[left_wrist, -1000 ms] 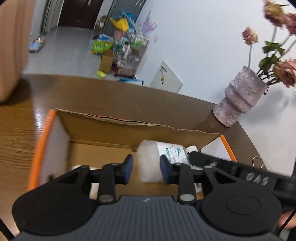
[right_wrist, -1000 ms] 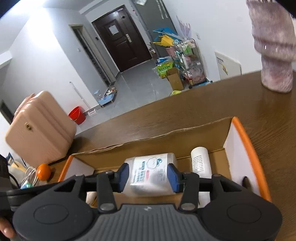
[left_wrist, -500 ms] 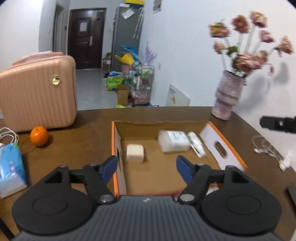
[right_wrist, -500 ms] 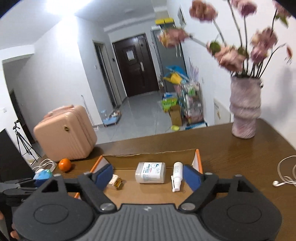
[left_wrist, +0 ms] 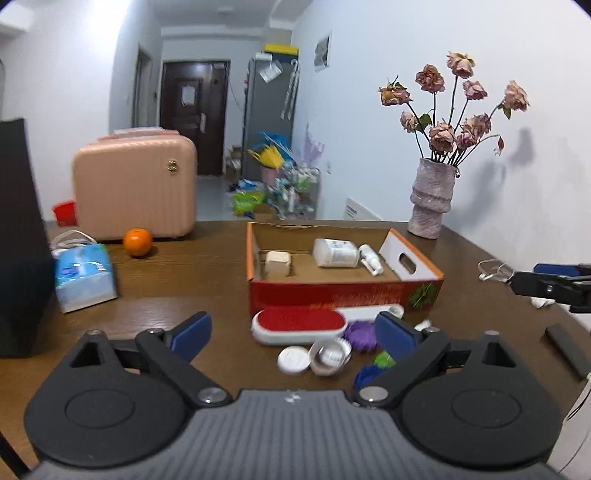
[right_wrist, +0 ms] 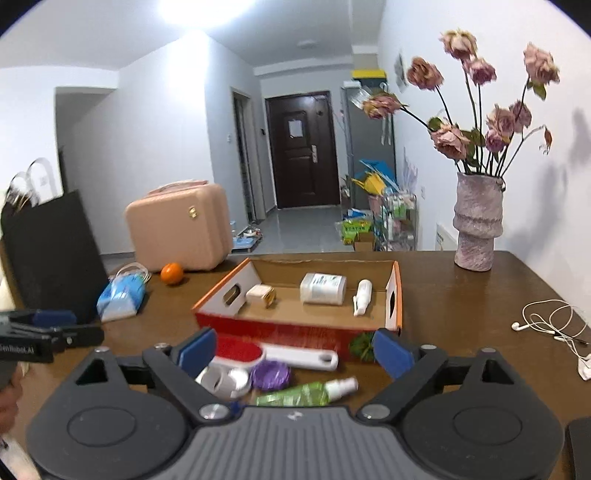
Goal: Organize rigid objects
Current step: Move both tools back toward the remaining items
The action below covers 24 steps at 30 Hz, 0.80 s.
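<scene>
Both the left tongs (left_wrist: 293,330) and right tongs (right_wrist: 293,350) were seen opening wide; nothing was held between them.

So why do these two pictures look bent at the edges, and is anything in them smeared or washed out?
Both views are fisheye: walls bow and corners go black. In the right wrist view the ceiling light blows out to white glare, and the green spray bottle near the lens looks smeared. In the left wrist view the vase casts soft shadows on the wall, and the purple item is blurry.
</scene>
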Each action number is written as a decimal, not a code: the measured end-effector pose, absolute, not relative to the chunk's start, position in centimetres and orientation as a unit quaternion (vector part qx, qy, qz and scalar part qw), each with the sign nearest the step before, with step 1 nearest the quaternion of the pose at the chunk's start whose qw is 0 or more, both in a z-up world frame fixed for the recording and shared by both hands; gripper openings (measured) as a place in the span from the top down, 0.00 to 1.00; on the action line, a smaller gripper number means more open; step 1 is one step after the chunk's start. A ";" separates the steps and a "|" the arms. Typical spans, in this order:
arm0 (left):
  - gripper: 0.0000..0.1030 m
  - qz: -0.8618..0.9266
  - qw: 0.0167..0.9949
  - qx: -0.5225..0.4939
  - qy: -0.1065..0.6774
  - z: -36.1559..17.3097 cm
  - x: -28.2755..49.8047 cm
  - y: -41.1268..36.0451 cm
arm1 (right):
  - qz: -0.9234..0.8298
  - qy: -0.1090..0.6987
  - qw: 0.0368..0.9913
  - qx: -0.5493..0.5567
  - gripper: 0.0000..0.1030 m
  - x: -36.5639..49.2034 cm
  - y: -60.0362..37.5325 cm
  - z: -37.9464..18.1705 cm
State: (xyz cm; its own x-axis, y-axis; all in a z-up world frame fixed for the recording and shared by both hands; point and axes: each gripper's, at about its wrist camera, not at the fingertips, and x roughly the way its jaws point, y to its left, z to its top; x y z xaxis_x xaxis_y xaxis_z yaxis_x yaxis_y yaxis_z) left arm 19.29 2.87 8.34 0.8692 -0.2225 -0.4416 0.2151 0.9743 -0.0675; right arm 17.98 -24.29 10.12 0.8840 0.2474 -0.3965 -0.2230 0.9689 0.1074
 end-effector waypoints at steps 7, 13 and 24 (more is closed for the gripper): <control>0.02 -0.081 0.976 -0.003 0.204 5.5 14.5 2.5 | 0.115 0.183 0.976 -0.006 0.09 12.5 -22.8 7.1; 0.01 -0.092 0.972 -0.013 0.215 4.0 14.2 2.2 | 0.090 0.192 0.977 -0.002 0.09 11.4 -22.5 4.9; 0.00 -0.072 0.969 0.020 0.234 1.2 17.4 -0.3 | 0.069 0.215 0.972 0.064 0.09 14.1 -25.1 1.9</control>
State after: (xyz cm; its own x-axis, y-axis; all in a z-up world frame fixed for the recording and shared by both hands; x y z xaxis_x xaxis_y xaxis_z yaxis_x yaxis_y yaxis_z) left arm 17.35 -0.29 1.22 0.8797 -0.1307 -0.4573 0.1491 0.9888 0.0041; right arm 14.13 -25.08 1.93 0.8978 0.1611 -0.4098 -0.1058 0.9823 0.1544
